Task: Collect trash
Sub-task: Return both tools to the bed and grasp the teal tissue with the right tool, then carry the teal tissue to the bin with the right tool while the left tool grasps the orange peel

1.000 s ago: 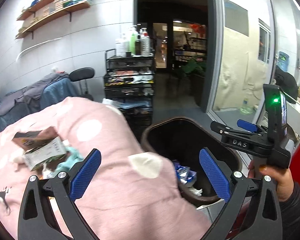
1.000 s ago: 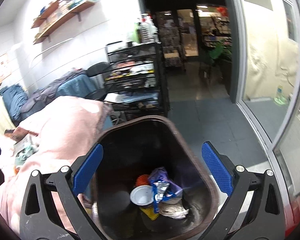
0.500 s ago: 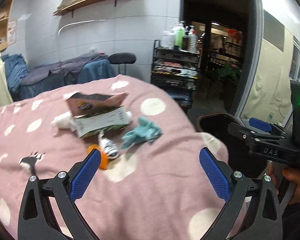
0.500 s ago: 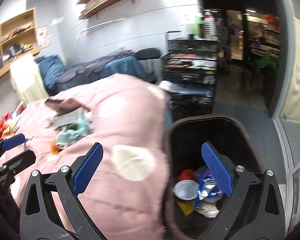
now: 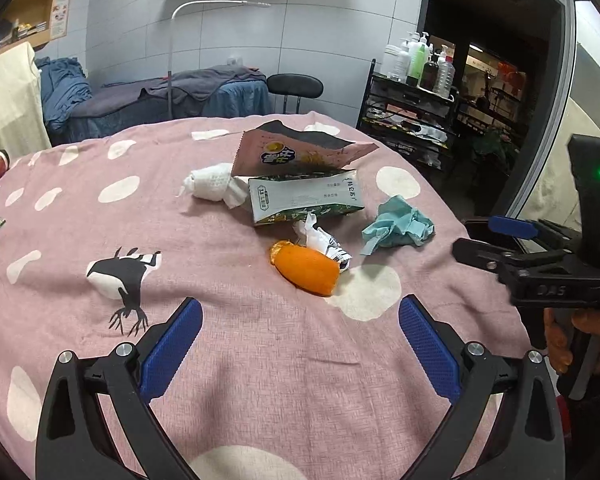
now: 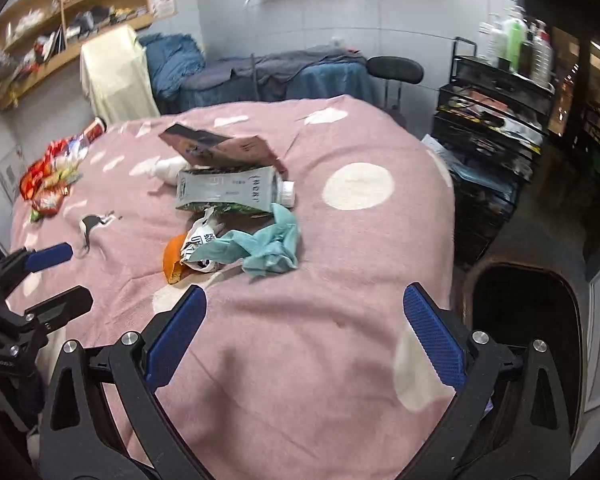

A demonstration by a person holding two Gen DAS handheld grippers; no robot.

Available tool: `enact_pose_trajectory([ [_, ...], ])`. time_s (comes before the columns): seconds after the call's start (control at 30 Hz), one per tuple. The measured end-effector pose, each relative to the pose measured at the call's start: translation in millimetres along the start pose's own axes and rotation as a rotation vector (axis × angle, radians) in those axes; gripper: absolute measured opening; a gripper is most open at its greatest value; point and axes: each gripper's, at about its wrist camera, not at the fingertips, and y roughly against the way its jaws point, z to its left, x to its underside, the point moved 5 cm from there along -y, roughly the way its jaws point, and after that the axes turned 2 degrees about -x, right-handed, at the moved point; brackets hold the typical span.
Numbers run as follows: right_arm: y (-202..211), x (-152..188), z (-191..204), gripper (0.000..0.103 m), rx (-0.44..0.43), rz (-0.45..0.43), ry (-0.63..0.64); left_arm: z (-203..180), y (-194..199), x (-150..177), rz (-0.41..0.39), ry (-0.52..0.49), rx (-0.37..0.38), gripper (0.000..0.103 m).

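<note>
Left wrist: left tongs [image 5: 300,340] gape wide (empty) above the orange peel [image 5: 306,267].

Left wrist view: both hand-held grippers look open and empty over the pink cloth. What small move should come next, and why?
Probably ease the left hand-held gripper forward and down to straddle the orange peel. It is the piece of trash nearest its open, empty jaws. The right hand-held gripper, also open, faces the teal crumpled tissue.

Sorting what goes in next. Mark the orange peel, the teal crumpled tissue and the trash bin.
orange peel [image 5: 306,267]: left wrist view, middle of its orange outer skin.
teal crumpled tissue [image 5: 398,227]: left wrist view, centre of the wad.
trash bin [image 6: 469,280]: right wrist view, its brown left rim.
</note>
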Motion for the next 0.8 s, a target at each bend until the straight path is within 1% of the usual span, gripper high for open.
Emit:
enact_pose_trajectory([
  [0.07,-11,-6,7,0.096,0.01,0.025,0.035,1,-7,-1,0.025,-0.006,0.013,0.098],
  [0.13,-26,-12,14,0.085,0.005,0.056,0.066,-1,-16,0,0.062,-0.017,0.022,0.098],
  [0.17,-33,-15,15,0.083,0.005,0.074,0.078,-2,-19,0,0.074,-0.019,0.022,0.098],
  [0.23,-48,-18,17,0.074,0.008,0.111,0.101,-3,-27,1,0.105,-0.024,0.028,0.098],
  [0.27,-57,-20,19,0.071,0.008,0.132,0.113,-4,-31,0,0.122,-0.027,0.03,0.098],
  [0.3,-61,-21,18,0.062,0.006,0.145,0.119,-4,-35,-1,0.14,-0.032,0.028,0.097],
  [0.33,-65,-21,19,0.05,0.005,0.159,0.125,-5,-39,-2,0.154,-0.041,0.024,0.097],
  [0.37,-70,-20,20,0.045,0.007,0.172,0.134,-6,-44,-4,0.17,-0.058,0.015,0.097],
  [0.4,-72,-21,21,0.033,0.009,0.171,0.137,-7,-48,-6,0.18,-0.079,-0.001,0.097],
  [0.43,-72,-21,21,0.027,0.006,0.171,0.136,-8,-51,-7,0.187,-0.101,-0.013,0.096],
  [0.47,-71,-21,21,0.026,-0.008,0.17,0.125,-11,-55,-8,0.194,-0.13,-0.023,0.094],
  [0.53,-70,-20,19,0.022,-0.014,0.161,0.107,-14,-65,-10,0.22,-0.183,-0.052,0.082],
  [0.57,-69,-20,18,0.021,-0.018,0.156,0.098,-15,-70,-10,0.233,-0.2,-0.065,0.079],
  [0.63,-64,-19,16,0.021,-0.031,0.142,0.073,-15,-81,-11,0.264,-0.235,-0.082,0.064],
  [0.67,-61,-18,15,0.021,-0.036,0.138,0.064,-16,-86,-10,0.283,-0.245,-0.078,0.061],
  [0.7,-57,-18,14,0.021,-0.044,0.132,0.053,-15,-89,-9,0.297,-0.25,-0.068,0.054],
  [0.73,-54,-17,13,0.021,-0.05,0.126,0.044,-15,-91,-8,0.307,-0.25,-0.052,0.044],
  [0.77,-51,-16,12,0.021,-0.054,0.123,0.038,-16,-91,-7,0.31,-0.25,-0.045,0.039],
  [0.8,-47,-15,10,0.021,-0.061,0.116,0.026,-15,-90,-8,0.307,-0.246,-0.046,0.036],
])
